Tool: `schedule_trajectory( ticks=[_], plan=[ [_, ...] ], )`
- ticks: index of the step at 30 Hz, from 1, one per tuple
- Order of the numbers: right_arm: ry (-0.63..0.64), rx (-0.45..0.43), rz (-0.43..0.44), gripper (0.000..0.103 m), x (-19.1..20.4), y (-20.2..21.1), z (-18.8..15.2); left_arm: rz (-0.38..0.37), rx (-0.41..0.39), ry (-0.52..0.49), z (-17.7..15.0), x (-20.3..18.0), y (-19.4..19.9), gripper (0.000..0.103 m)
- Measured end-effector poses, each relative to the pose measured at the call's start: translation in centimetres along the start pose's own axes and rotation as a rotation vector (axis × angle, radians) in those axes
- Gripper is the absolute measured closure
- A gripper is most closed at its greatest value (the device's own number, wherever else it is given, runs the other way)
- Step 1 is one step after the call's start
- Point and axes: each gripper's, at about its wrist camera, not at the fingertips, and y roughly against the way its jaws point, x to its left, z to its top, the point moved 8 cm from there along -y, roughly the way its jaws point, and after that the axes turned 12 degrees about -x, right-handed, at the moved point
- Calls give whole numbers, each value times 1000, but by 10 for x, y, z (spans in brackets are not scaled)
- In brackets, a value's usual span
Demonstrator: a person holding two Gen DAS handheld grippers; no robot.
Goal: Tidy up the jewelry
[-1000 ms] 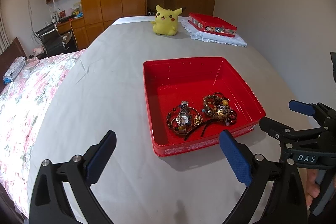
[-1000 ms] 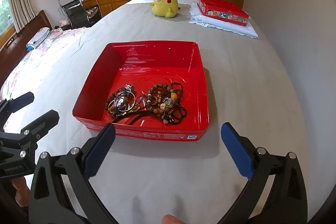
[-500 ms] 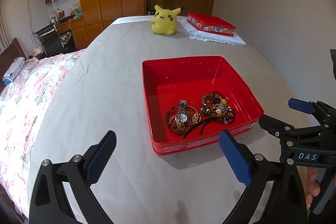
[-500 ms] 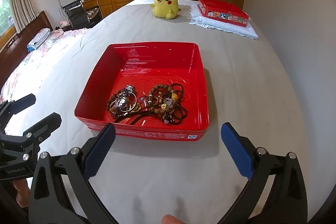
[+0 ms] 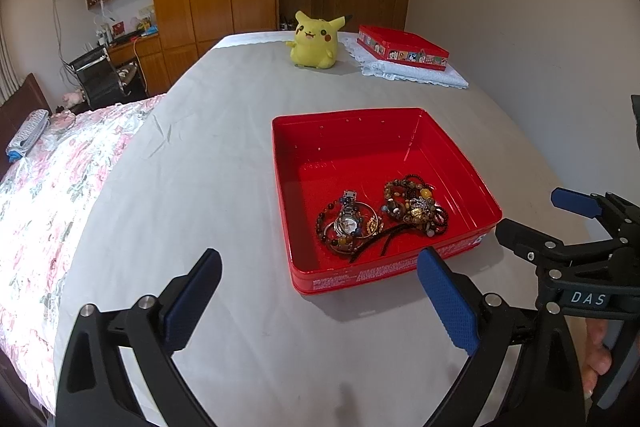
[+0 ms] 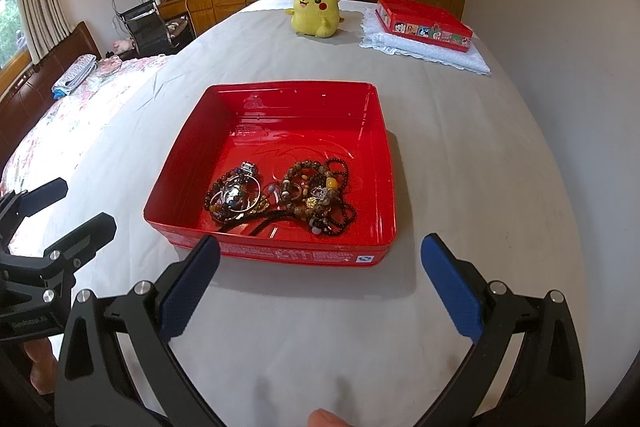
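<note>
A red open tin [image 5: 332,147] [image 6: 372,131] sits on the grey bed sheet. In its near part lie a watch with bangles [image 5: 349,223] [image 6: 236,195] and a pile of bead bracelets [image 5: 416,205] [image 6: 320,195], with a dark cord beside them. My left gripper [image 5: 320,303] is open and empty, near the tin's front left corner. My right gripper [image 6: 320,287] is open and empty, just in front of the tin's near wall. Each gripper shows in the other's view: the right one [image 5: 576,223], the left one [image 6: 68,211].
A yellow Pikachu plush [image 5: 316,41] [image 6: 318,9] stands at the far end. A second red tin [image 5: 402,47] [image 6: 424,23] rests on a white lace cloth [image 5: 416,73] at the far right. A floral quilt [image 5: 52,179] covers the left side. The wall runs along the right.
Both grippers have drawn slightly back and up from the tin; the tin and jewelry have not moved. Both stay open.
</note>
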Motion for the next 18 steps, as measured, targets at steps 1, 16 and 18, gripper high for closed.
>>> schedule_trajectory(
  ticks=[1, 16, 18],
  plan=[
    [0, 1, 1, 3, 0, 0, 0, 0, 0, 1, 0, 0, 0, 5],
    [-2, 3, 1, 3, 0, 0, -1, -1, 2, 4, -1, 1, 0, 5],
    [-3, 3, 2, 3, 0, 0, -1, -1, 2, 3, -1, 1, 0, 5]
  ],
)
